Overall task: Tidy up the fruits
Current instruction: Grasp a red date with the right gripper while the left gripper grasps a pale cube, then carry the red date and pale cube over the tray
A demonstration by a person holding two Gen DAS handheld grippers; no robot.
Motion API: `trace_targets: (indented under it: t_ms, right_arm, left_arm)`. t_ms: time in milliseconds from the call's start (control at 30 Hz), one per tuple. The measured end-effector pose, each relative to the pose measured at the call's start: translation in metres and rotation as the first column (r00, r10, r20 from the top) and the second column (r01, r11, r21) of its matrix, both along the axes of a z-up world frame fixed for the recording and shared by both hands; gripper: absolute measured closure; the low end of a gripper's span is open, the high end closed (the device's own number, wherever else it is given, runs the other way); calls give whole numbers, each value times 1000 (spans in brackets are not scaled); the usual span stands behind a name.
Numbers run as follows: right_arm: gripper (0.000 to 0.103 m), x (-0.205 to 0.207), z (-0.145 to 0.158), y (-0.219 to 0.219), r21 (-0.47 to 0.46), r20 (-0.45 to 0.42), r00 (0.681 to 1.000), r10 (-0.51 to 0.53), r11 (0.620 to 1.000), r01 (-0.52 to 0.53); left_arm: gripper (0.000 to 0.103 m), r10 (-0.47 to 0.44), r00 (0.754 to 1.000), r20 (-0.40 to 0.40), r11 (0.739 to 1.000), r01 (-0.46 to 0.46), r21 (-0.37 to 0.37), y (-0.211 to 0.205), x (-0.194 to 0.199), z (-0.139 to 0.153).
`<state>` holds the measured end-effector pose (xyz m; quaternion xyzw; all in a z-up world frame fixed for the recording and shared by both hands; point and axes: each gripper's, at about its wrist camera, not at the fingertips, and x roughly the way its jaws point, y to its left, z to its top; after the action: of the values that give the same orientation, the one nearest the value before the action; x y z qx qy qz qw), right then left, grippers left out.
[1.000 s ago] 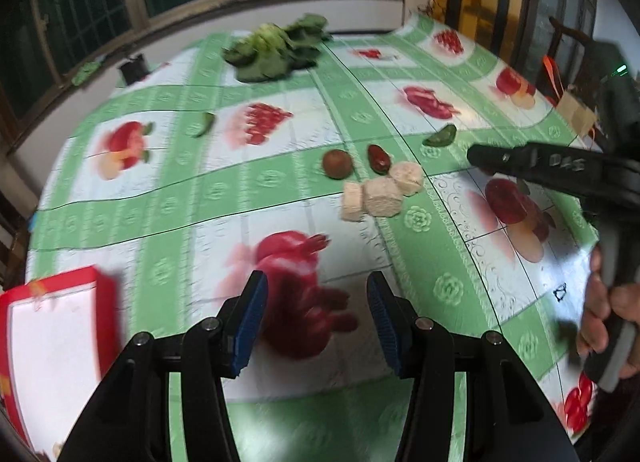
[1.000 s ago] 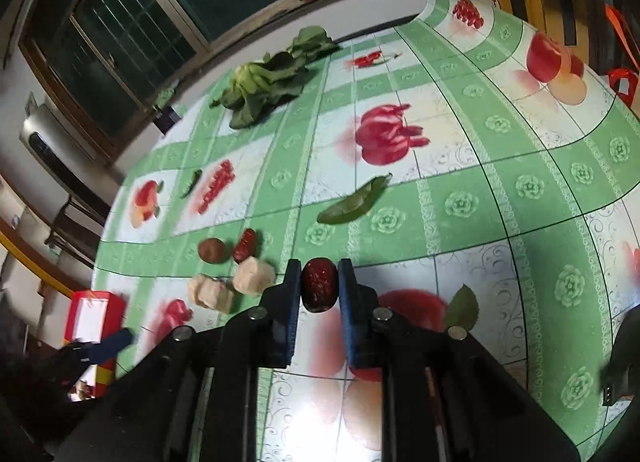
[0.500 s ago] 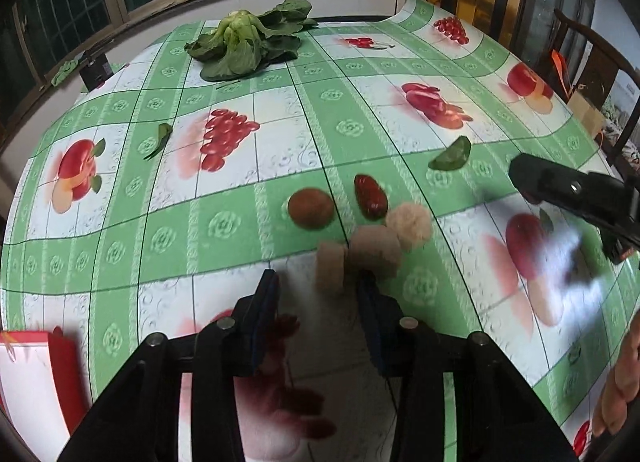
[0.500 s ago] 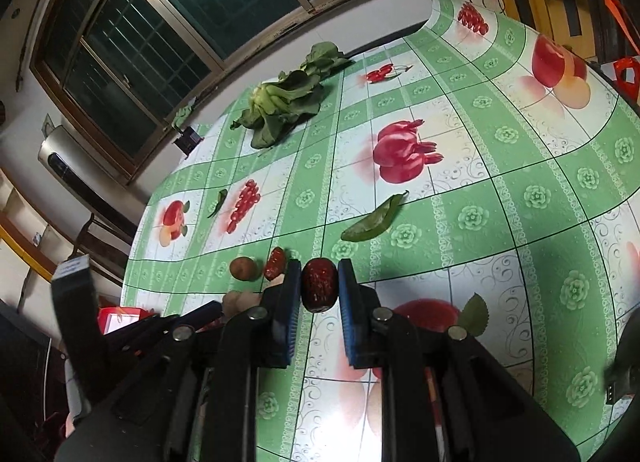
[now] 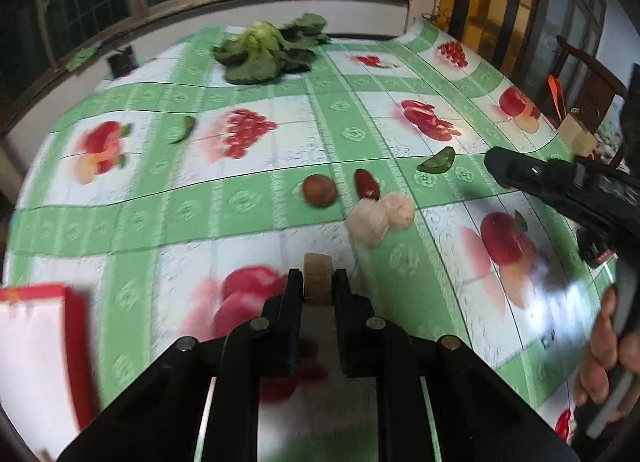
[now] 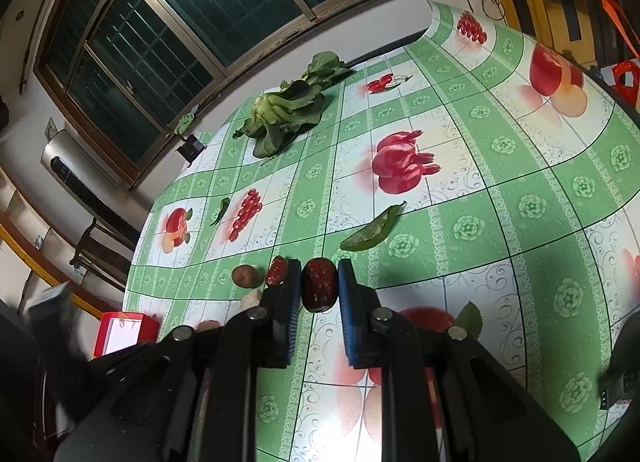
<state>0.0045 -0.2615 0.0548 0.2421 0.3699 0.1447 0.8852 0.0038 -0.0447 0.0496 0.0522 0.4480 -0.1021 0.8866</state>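
Green checked fruit-print tablecloth (image 5: 248, 202) covers the table, dark windows behind, a leafy green bunch (image 5: 268, 50) at the far end. Left gripper (image 5: 318, 282) has just clamped: a second ago its jaws were wide open over bare cloth, now they are shut on a tan cut chunk (image 5: 318, 276), which looks clear of the cloth, though blur makes that uncertain. That chunk was sitting with the pale pieces a moment ago; two pale chunks (image 5: 380, 214) remain on the cloth, touching each other, with a round brown fruit (image 5: 319, 190) and a red date (image 5: 367, 184) just beyond them. Right gripper (image 6: 319, 290) unchanged, clamped on a dark red date (image 6: 318, 289) held above the table, same as a second ago. Red-rimmed box (image 5: 36, 354) sits at the near left edge, probably the drop spot, not certain. Both tools now loaded, so next is likely carrying each piece to its place. A loose green leaf (image 6: 372, 232) lies well apart from the fruit group.
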Motion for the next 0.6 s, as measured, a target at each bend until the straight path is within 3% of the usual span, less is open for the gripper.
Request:
trace_targets:
  t_ms: [300, 500, 600]
  right_arm:
    - [83, -7, 6, -5, -43, 53, 998, -38, 998, 40]
    - [83, -26, 19, 6, -121, 157, 986, -51, 990, 70]
    - [83, -45, 26, 16, -118, 203, 978, -40, 991, 64]
  left_arm:
    - [90, 28, 987, 159, 999, -33, 30, 22, -82, 47]
    - [90, 49, 958, 284, 998, -58, 23, 45, -129, 81]
    - [90, 77, 938, 337, 996, -88, 20, 61, -147, 93]
